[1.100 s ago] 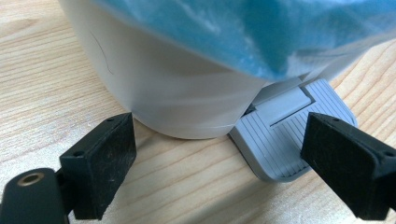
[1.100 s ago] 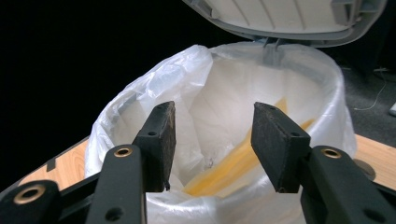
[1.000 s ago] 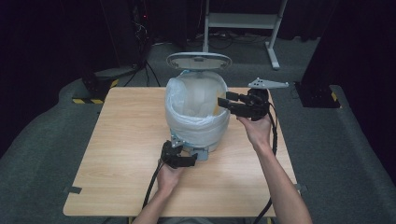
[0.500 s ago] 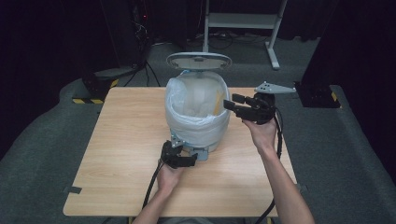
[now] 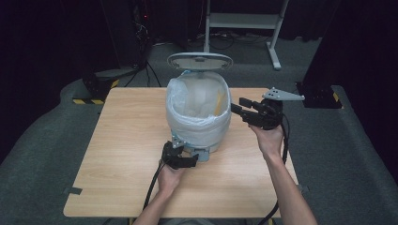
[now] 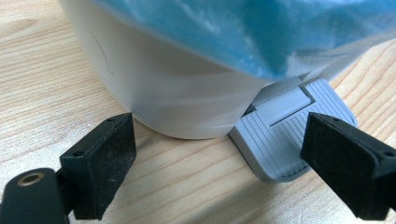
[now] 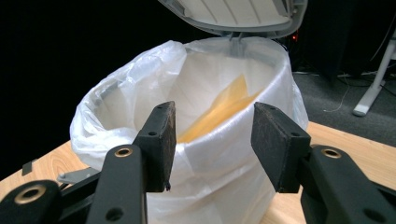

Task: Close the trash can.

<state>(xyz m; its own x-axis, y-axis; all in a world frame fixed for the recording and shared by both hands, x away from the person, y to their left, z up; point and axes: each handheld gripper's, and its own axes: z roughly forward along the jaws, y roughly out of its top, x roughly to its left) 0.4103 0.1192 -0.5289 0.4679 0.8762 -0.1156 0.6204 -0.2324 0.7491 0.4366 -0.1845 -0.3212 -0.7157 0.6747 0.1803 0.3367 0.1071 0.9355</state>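
Pedal bin (image 5: 199,124), white and lined with a clear plastic bag (image 7: 196,154), stands mid-table (image 5: 117,154) with its grey lid (image 5: 200,61) tipped up. Inside, something yellow (image 7: 219,109) leans against the liner. Off its right flank the right gripper (image 5: 237,108) hovers level, jaws spread and empty. Down at the base, the left gripper (image 5: 184,158) sits by the grey pedal (image 6: 285,135), jaws wide apart, pinching nothing.
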